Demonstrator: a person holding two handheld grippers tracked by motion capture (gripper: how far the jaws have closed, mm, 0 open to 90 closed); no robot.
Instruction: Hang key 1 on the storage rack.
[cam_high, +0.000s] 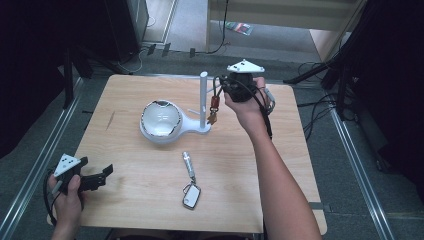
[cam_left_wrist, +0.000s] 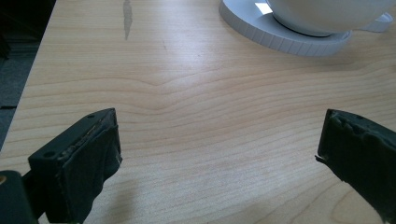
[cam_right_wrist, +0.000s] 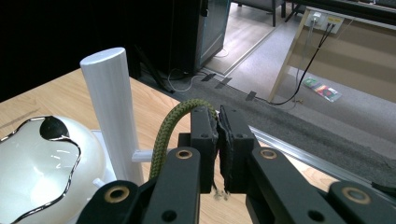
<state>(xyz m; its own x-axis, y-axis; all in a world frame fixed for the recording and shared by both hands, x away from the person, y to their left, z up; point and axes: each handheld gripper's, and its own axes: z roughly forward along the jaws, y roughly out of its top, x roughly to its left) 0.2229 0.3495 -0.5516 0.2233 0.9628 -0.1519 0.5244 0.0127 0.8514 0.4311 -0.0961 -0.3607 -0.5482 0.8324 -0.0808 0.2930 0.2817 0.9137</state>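
two tongs: right tongs (cam_right_wrist: 218, 135) raised beside post (cam_right_wrist: 112, 112), clamped on cord (cam_right_wrist: 168, 128); left tongs (cam_left_wrist: 219, 154) low, agape, empty.

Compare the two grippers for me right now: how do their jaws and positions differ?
The left gripper has its jaws wide apart with nothing between them; the right gripper is shut on a green cord. The left gripper sits low at the table's near left corner; the right gripper is raised beside the white post. Both have black jaws and a grey three-cornered plate on top.
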